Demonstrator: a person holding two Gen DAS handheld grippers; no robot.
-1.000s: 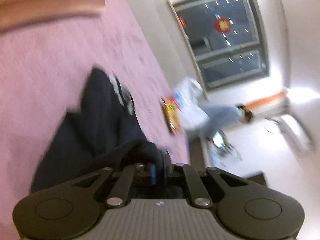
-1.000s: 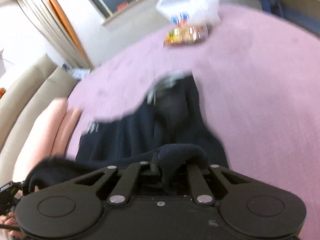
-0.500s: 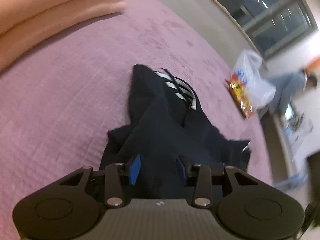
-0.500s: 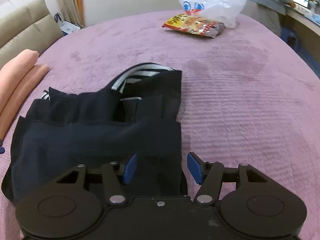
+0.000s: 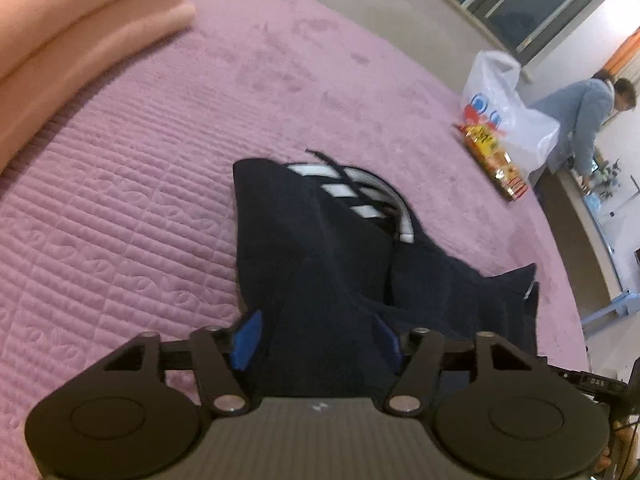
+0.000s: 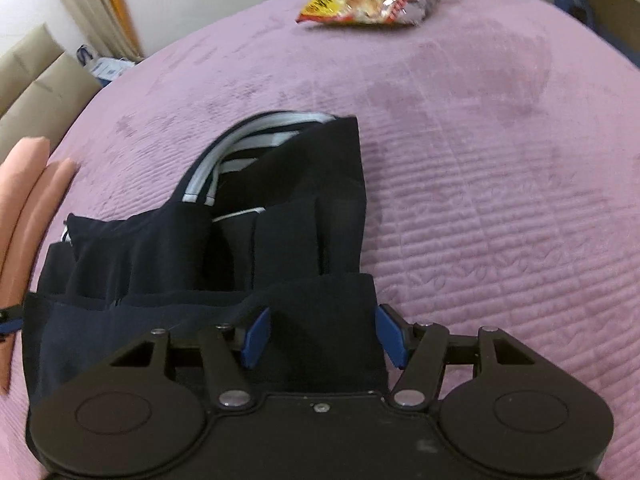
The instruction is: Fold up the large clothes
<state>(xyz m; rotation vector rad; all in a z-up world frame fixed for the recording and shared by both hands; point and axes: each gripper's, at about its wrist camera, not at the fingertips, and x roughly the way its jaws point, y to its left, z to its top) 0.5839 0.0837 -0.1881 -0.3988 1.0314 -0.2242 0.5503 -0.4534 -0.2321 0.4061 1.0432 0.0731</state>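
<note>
A dark navy garment [image 5: 320, 256] with white stripes lies folded on the purple quilted bedspread [image 5: 120, 208]. It also shows in the right wrist view [image 6: 240, 248]. My left gripper [image 5: 318, 338] is open, its blue pads spread on either side of the garment's near edge. My right gripper [image 6: 324, 334] is open too, its blue pads spread over the garment's near right corner. Neither grips the cloth.
Pink pillows [image 5: 80, 20] lie at the far left of the bed. A snack packet [image 6: 368, 4] and a white plastic bag [image 5: 504, 100] sit at the far edge. A person in blue [image 5: 580, 116] stands beyond the bed. A beige sofa [image 6: 40, 84] is at the left.
A second ago both grippers were shut on the garment and carrying it. They have laid it down folded on the bedspread and opened wide.
</note>
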